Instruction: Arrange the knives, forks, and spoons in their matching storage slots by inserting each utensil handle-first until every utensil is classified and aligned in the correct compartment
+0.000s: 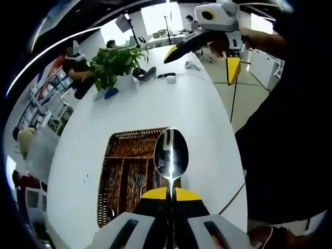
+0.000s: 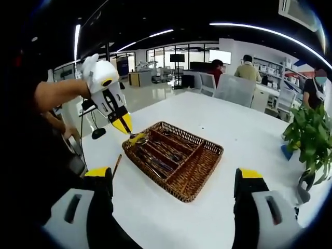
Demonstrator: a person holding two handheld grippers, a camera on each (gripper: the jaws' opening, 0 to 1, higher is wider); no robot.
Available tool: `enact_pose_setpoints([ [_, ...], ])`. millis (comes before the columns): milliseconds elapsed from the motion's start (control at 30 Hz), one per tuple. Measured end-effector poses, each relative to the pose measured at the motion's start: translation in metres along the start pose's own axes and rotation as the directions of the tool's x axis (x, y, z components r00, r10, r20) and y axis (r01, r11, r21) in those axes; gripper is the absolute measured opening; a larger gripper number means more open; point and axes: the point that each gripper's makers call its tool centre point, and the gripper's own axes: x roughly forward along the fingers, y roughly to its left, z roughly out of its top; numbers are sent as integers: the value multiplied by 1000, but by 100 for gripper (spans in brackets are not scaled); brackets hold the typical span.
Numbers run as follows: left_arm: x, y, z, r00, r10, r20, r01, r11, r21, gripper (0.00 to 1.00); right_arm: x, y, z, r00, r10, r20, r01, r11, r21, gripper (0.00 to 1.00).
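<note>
One spoon [image 1: 171,154] clamped over basket [image 1: 116,155] edge.

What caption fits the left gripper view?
Left gripper holds spoon, bowl outward, above wicker tray.

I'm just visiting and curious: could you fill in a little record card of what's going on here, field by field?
Setting: white table in an open office
Left tool: shut on a spoon, bowl end pointing away from the tool
Right tool: open, holding nothing, raised above the table
Container: wicker tray with divided slots
Tray contents: several utensils already lying in the slots; exact kinds hard to tell
Spoon position: over the tray's near end, not yet laid in a slot
Nearby: potted plant on the table
</note>
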Motion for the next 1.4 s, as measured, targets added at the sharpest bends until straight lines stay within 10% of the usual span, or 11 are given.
enact_pose_setpoints([
  [700, 9, 18, -5, 1000, 4, -14, -4, 1000, 0, 0, -2, -1, -4, 1000, -23, -2, 23, 1000, -3, 99],
  [1400, 13, 92, -8, 1000, -9, -25, 11, 998, 69, 0, -8, -5, -10, 998, -63, -19, 63, 998, 16, 99],
])
